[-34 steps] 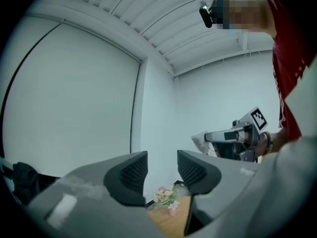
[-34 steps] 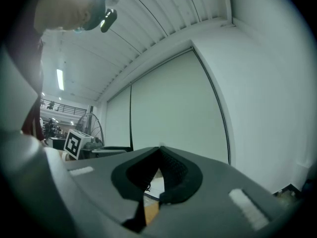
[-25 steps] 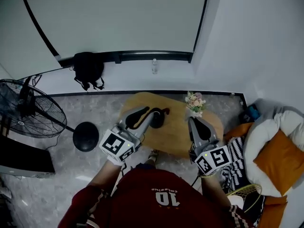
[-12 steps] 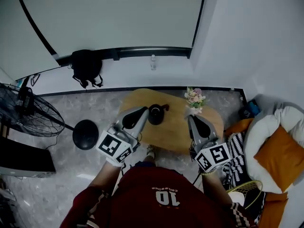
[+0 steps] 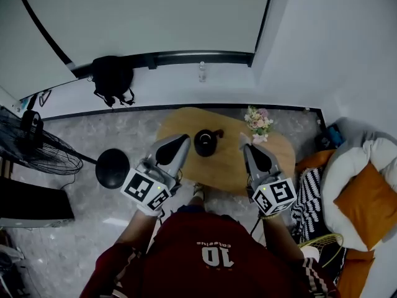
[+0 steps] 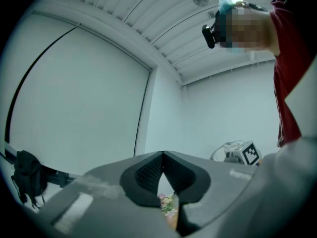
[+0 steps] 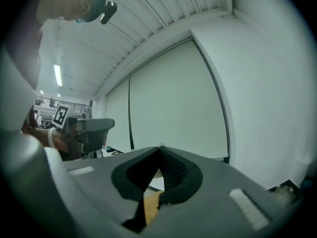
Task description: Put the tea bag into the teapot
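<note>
Right gripper [image 5: 243, 146] is pinching the tea bag [image 5: 240, 139] just right of the teapot [image 5: 207, 142]. Left gripper [image 5: 185, 139], shut empty, is flanking it over open worktop [image 5: 226, 169].

The right gripper [image 7: 159, 148] is pressing its dark ribbed pads [image 7: 175, 171] together at the tips, and a strip of orange-brown table [image 7: 151, 205] is showing through the gap beneath them. Off to the left, a hand [image 7: 52, 139] is holding the left gripper [image 7: 106, 125] up before a large pale screen [image 7: 173, 103].
</note>
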A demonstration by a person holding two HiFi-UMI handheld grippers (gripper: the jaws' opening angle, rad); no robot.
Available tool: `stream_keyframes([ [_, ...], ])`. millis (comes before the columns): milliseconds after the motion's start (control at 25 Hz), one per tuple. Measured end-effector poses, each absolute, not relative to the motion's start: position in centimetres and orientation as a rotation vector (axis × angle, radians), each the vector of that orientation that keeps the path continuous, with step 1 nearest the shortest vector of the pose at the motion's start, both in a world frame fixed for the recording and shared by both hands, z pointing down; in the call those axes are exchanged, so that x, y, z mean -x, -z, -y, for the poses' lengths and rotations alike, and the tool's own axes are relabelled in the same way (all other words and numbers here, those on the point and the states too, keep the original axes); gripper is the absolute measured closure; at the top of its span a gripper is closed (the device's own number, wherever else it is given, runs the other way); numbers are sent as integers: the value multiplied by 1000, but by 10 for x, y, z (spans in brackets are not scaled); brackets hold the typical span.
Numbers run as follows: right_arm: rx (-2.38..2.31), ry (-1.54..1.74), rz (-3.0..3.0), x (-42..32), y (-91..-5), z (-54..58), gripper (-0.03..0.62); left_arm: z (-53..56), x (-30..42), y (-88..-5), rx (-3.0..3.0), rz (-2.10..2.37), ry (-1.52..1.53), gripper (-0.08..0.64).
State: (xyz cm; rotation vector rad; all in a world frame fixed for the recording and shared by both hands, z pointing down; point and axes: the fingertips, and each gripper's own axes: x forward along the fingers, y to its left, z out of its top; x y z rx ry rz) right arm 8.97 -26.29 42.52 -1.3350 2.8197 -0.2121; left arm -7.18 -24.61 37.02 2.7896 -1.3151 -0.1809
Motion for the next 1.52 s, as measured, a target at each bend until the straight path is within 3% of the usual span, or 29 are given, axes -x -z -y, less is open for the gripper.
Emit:
stream_keyframes([
  [560, 1363, 245, -2913, -70, -496, 306, 592, 274, 93, -398, -2716, 1336, 150, 558],
  [1520, 1268, 612, -3110, 14, -690, 393, 594, 333, 156, -455, -2587, 1374, 88, 558],
])
